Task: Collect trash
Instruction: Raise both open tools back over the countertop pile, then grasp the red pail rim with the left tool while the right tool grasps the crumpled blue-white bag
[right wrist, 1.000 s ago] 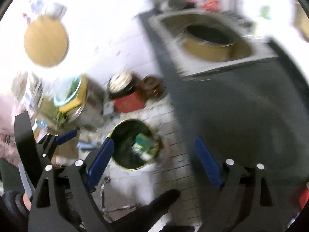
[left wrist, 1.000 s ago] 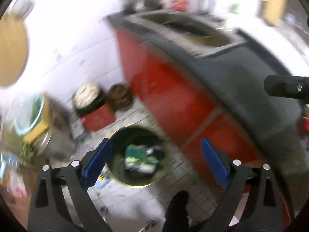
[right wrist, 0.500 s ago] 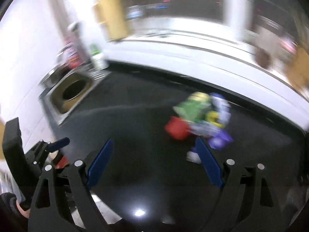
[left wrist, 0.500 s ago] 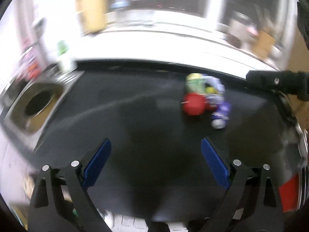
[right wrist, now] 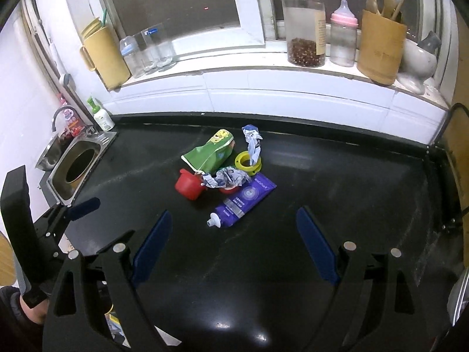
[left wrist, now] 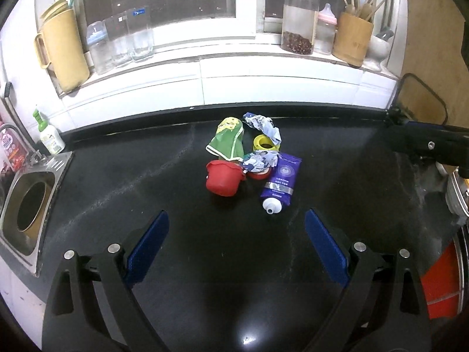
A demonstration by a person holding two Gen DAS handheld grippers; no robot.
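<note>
A small heap of trash lies mid-counter: a red cup (left wrist: 224,177) (right wrist: 189,184), a green snack bag (left wrist: 228,143) (right wrist: 209,152), a yellow tape ring (left wrist: 264,144) (right wrist: 248,162), crumpled blue-white wrappers (left wrist: 262,124) (right wrist: 227,177) and a purple tube (left wrist: 281,180) (right wrist: 243,201) with a white neck. My left gripper (left wrist: 236,243) hovers open over the black counter, short of the heap, nothing between its blue pads. My right gripper (right wrist: 233,242) is open too, empty, just short of the tube. The left gripper also shows at the left edge of the right wrist view (right wrist: 58,214).
A steel sink (left wrist: 27,205) (right wrist: 77,167) sits at the counter's left end with a soap bottle (right wrist: 101,117) behind it. The window sill holds a yellow jug (left wrist: 63,52), glass bottles, a jar (right wrist: 304,29), a baby bottle and a utensil holder (right wrist: 381,47). A wooden board (left wrist: 431,52) leans at right.
Both views swung from the floor bin beside the red cabinet up onto the counter. The blurred heap of trash is now sharp and nearer the middle. Both grippers stayed open.
</note>
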